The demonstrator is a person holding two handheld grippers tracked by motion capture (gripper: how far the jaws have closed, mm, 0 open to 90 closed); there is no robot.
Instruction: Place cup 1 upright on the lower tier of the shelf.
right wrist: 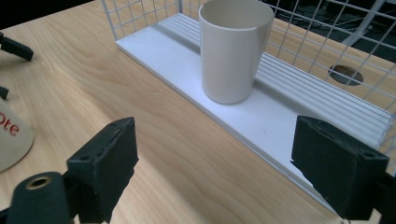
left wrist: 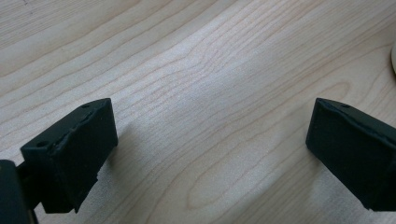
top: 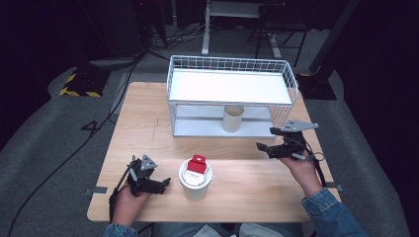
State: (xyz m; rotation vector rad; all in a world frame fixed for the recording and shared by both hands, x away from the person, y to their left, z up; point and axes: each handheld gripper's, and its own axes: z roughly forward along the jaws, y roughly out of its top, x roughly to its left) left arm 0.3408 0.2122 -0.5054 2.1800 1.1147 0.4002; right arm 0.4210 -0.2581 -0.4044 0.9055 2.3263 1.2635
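Note:
A cream cup stands upright on the lower board of a white wire rack. A white paper cup with a red piece on top stands near the table's front edge. My left gripper lies low just left of that paper cup, open, with bare wood between its jaws. My right gripper hovers open in front of the rack's right part. It points toward the cream cup, a short way from it and holding nothing.
The rack's lower board juts forward onto the wooden table. Its upper shelf is a white panel with wire walls. The paper cup's side with red lettering shows left of my right gripper. Cables run over the grey floor.

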